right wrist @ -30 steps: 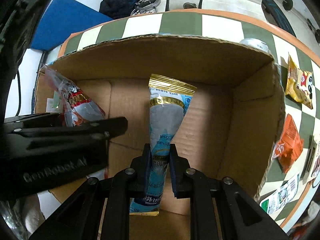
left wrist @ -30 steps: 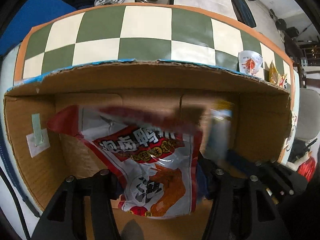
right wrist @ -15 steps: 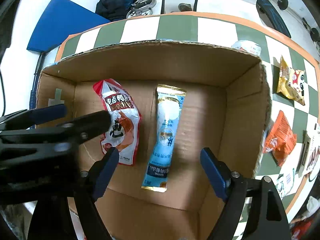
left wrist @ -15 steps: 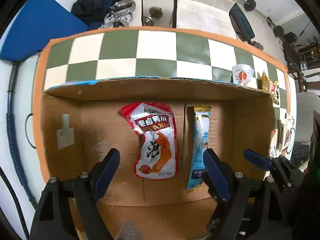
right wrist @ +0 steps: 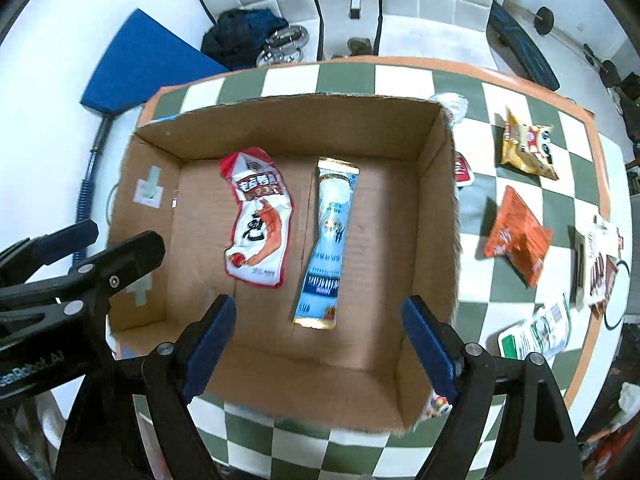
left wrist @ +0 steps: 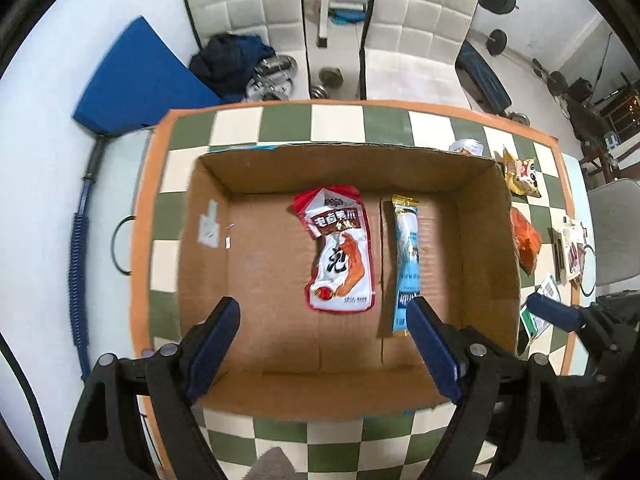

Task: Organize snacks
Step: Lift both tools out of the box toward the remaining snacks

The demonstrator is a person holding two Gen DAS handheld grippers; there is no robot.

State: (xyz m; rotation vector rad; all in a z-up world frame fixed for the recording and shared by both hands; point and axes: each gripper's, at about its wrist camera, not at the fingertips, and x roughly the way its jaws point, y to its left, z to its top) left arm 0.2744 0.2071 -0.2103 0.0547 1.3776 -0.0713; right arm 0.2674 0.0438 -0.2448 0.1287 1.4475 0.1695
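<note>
Two packets lie flat on the floor of the cardboard box [right wrist: 280, 392], directly beyond both pairs of tongs: a red-and-white pouch [left wrist: 340, 252] to the left tongs' far side, and a long blue-and-white stick pack [right wrist: 330, 240] just beside it, apart, straight ahead of the right tongs.

Left tongs [left wrist: 324, 344]: spread wide, nothing between them, having just been opening; hung above the box near its closer wall. Right tongs [right wrist: 318, 340]: likewise spread and empty, jaws just opened, over the closer edge.

Remaining stock on the checkered surface [right wrist: 472, 208], off to the right of the right tongs, outside the box:
- orange packet [right wrist: 516, 236], crinkled, corner pointing toward the box;
- yellow packet [right wrist: 528, 150], farther away;
- green-and-white packet [right wrist: 536, 332], nearest the right tongs;
- brown-and-white packet [right wrist: 600, 260], at the surface's far right edge.

Handling, as judged: all are light, soft film bags, probably slippery and easily crushed if the contents are brittle. Best pinched across a flat sealed end or the narrow width, lightly. The orange packet's raised crinkles offer an easy edge; flat-lying ones may need a jaw slid under.
</note>
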